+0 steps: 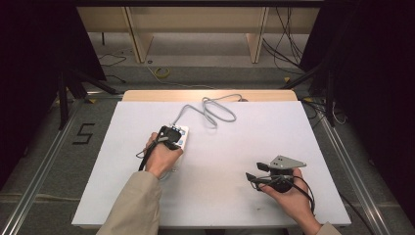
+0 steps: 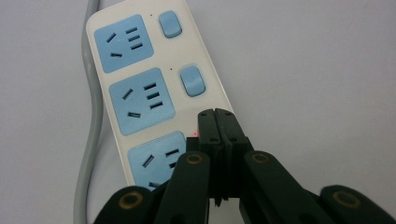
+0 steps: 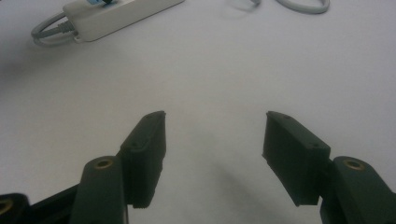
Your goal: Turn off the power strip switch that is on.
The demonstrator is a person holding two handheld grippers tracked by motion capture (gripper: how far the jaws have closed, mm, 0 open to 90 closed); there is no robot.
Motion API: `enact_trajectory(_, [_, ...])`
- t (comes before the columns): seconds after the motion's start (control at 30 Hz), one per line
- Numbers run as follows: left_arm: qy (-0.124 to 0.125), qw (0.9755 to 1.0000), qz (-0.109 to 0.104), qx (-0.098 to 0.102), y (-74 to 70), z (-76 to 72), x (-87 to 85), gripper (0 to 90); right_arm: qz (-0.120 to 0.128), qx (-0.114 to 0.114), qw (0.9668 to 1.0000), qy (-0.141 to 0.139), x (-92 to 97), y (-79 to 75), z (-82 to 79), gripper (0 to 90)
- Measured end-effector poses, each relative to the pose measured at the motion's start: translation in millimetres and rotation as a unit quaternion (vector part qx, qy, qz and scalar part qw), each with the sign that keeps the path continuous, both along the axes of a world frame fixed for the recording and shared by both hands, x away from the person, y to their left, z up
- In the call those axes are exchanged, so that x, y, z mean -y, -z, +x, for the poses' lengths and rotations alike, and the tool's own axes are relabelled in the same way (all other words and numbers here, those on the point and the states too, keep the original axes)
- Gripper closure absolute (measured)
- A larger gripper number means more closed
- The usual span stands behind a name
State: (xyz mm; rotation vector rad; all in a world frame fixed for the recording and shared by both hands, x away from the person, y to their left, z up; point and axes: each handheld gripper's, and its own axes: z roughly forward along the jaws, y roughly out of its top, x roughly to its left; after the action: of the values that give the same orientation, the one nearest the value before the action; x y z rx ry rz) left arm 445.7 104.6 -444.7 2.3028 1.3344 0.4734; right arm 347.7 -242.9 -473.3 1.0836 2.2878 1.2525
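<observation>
Pressing: left gripper [image 2: 215, 122], jaws closed together, tip on power strip [image 2: 140, 88] at its third switch, red light beside it | right gripper [image 3: 212, 149] open, idle, well apart | risk: closed tip skids off the switch, shoving the strip across table [image 1: 235, 161].

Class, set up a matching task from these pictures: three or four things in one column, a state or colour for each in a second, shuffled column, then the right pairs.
Things
1. left hand-held gripper
2. right hand-held gripper
3. socket faces
4. power strip cable

States or colours
A. grey, looped on the table
B. jaws shut, over the power strip
C. blue
D. jaws open, nothing between them

Pairs: 1-B, 2-D, 3-C, 4-A
</observation>
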Motion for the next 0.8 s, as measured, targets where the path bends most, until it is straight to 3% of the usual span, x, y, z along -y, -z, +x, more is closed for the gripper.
enact_trajectory(0.47, [-0.002,1.0000,0.003,-0.004,-0.5,1.0,1.4,89.8,-0.001,0.001,1.0000,-0.001,-0.9,0.4,0.1,40.2])
enact_trajectory(0.8, [0.012,0.9998,0.012,-0.007,-5.1,2.9,6.2,89.8,-0.001,0.001,1.0000,0.000,0.2,0.2,0.8,40.2])
